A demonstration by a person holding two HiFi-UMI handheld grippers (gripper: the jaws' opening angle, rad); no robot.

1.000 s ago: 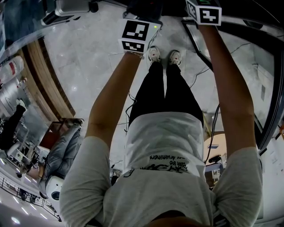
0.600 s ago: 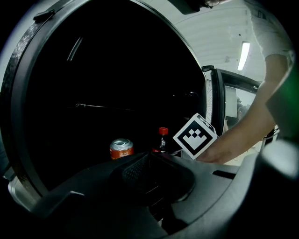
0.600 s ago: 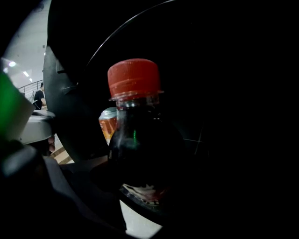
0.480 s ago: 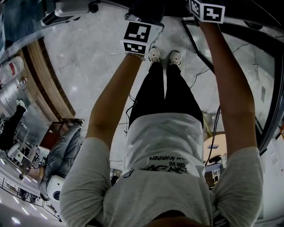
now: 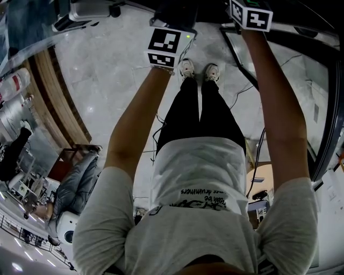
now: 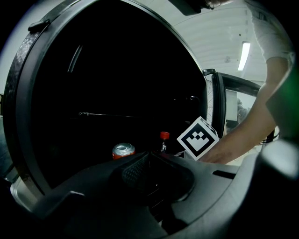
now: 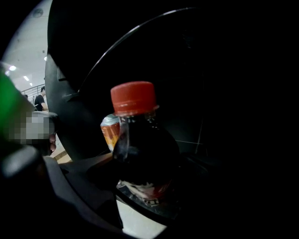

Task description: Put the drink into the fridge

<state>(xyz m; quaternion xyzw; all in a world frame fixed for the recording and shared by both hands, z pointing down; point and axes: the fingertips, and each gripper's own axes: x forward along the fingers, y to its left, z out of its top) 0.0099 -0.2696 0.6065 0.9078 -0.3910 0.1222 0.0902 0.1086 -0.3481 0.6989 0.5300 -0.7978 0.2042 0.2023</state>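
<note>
From the head view I see both my bare arms stretched straight forward. My left gripper (image 5: 164, 45) and my right gripper (image 5: 249, 14) show here only their two black-and-white marker cubes. The jaws are lost in the dark at the top. Below them stand my two white shoes (image 5: 198, 69) on the pale stone floor (image 5: 102, 64). No drink shows in this view.

The left gripper view looks into the black inside of the fridge (image 6: 117, 79). There I count one orange can with a silver top (image 6: 123, 150) and, to its right, one red cap of the dark plastic bottle (image 6: 164, 136). One marker cube of the right gripper and my forearm come in from the right. My left jaws lie together, with nothing between them.

The right gripper view shows the bottle from very near. It stands upright inside the fridge, between my right jaws, with the can behind it to the left. These jaws have just been opening and stand wide, and the one pad that I can see is apart from the bottle. I cannot tell if bottle and can touch.
</note>
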